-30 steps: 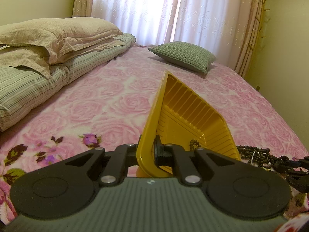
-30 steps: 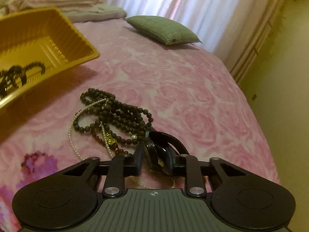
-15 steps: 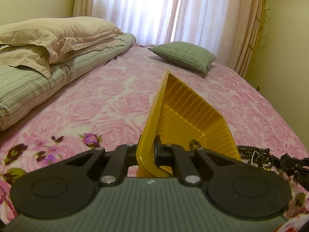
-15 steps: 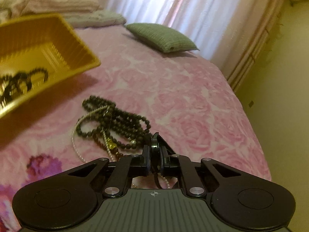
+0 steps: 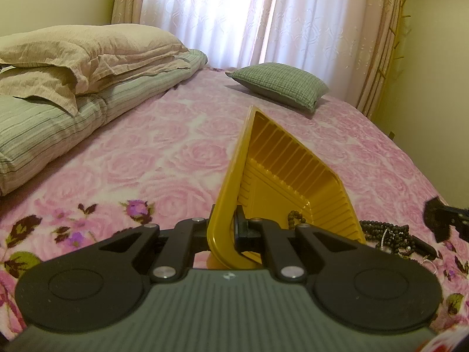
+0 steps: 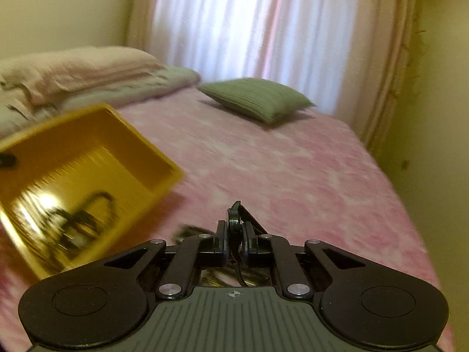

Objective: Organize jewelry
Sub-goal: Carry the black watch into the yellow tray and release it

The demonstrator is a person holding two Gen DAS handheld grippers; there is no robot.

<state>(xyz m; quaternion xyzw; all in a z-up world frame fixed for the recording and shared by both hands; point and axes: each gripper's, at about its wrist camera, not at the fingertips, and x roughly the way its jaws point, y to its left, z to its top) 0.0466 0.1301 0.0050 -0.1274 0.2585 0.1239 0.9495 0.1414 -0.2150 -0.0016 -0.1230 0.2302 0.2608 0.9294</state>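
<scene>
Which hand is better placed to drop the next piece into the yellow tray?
Right: the right hand-held gripper is shut on a black piece beside the yellow tray. The left hand-held gripper is clamped on the tray's rim.

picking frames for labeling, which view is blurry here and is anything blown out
Left wrist view: sharp; the yellow tray and pile of bead necklaces read clearly, only the curtained window is blown out. Right wrist view: motion-smeared throughout, tray contents streaked, a glare spot on the tray floor, fisheye bending the walls.
</scene>
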